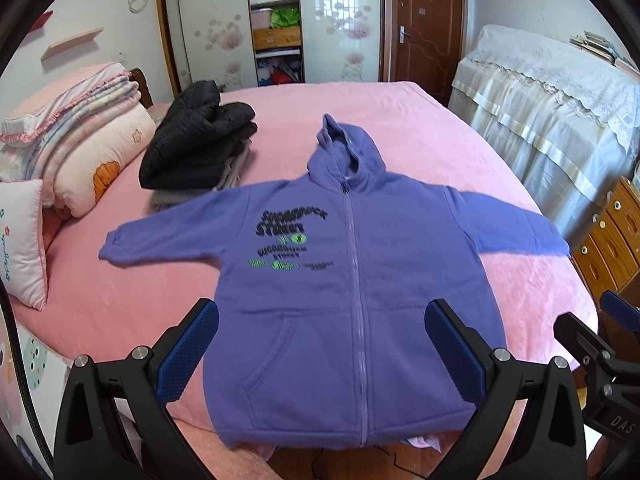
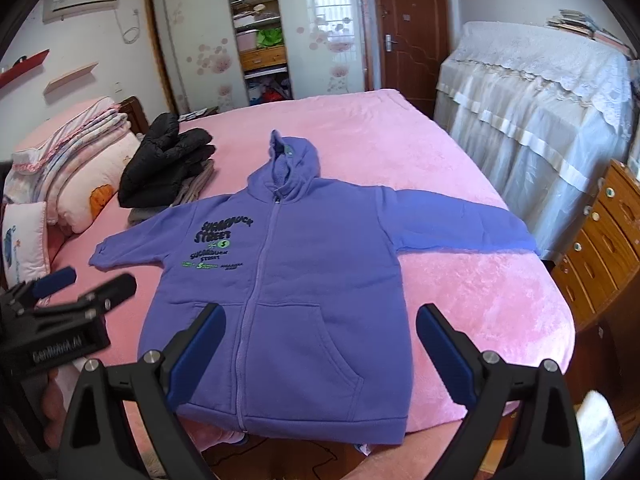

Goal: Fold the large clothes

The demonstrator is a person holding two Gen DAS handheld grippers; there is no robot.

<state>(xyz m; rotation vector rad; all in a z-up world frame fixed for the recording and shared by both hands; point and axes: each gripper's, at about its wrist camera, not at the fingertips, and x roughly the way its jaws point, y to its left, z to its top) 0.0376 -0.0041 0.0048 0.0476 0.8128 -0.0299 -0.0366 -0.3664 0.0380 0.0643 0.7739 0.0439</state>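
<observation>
I see the purple hoodie (image 1: 352,280) spread flat, front up and zipped, on the pink bed (image 1: 420,120), sleeves out to both sides and hem at the near edge. My left gripper (image 1: 322,320) hovers above the hem, fingers (image 1: 192,344) spread wide, holding nothing. My right gripper (image 2: 320,324) is likewise wide open and empty. A folded black jacket (image 2: 164,168), probably atop other clothes, lies beside the hoodie's sleeve.

Folded black jacket (image 1: 200,140) lies on pink bed (image 1: 400,120) beside stacked quilts (image 1: 80,140)
</observation>
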